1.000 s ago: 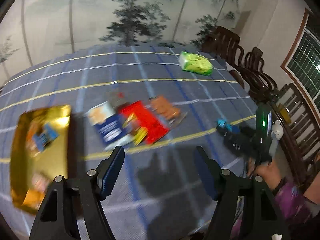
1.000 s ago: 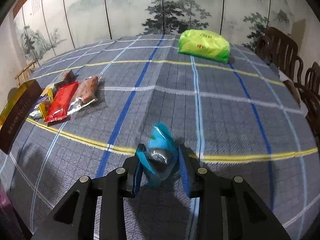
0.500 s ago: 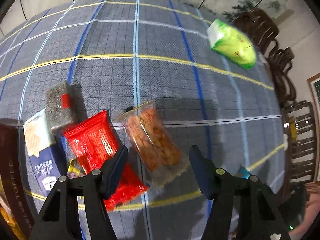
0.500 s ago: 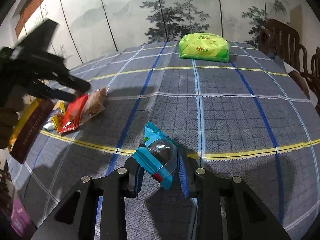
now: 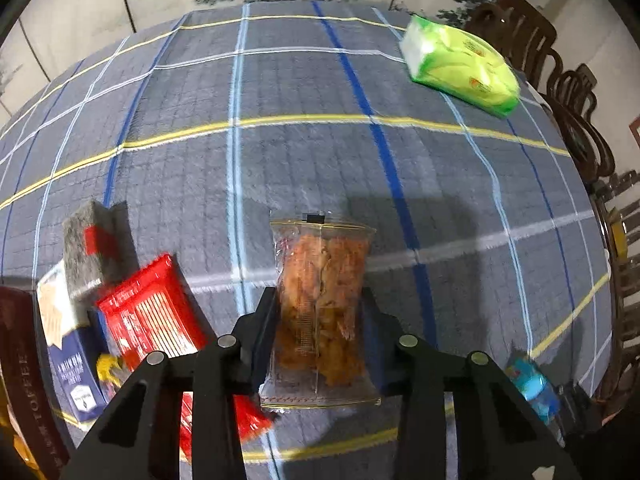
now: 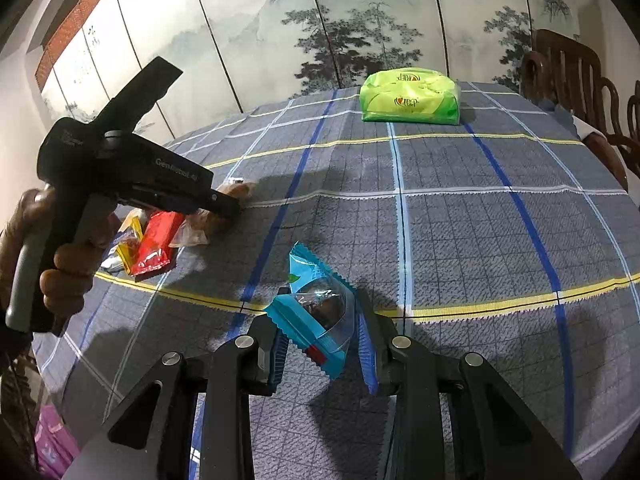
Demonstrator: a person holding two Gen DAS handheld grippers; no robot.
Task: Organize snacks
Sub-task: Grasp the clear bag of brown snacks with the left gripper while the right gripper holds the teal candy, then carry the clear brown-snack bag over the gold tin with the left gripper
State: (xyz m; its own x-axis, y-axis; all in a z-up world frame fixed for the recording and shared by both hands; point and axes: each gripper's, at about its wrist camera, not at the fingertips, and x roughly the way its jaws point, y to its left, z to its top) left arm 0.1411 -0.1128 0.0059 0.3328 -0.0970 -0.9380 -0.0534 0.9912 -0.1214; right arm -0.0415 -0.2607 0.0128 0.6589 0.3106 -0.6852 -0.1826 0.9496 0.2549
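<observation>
A clear packet of brown snack (image 5: 320, 264) lies on the checked tablecloth, and my left gripper (image 5: 318, 300) points steeply down over it. Its jaws are closing, with both pads against the packet's sides. In the right wrist view a hand holds the left gripper (image 6: 224, 208) down on that packet (image 6: 236, 192). My right gripper (image 6: 322, 320) is shut on a blue-wrapped candy (image 6: 316, 308), held just above the cloth; the candy (image 5: 532, 388) also shows at the left wrist view's lower right.
Left of the clear packet lie a red packet (image 5: 148, 320), a grey block with a red label (image 5: 92, 248), a blue-and-white box (image 5: 72, 364) and a dark toffee box (image 5: 20, 380). A green pack (image 6: 408, 98) sits far back. Wooden chairs (image 6: 568, 68) line the right edge.
My left gripper swung over and down to the clear brown packet, and its jaws narrowed onto it. The right gripper stayed put, still holding the blue candy.
</observation>
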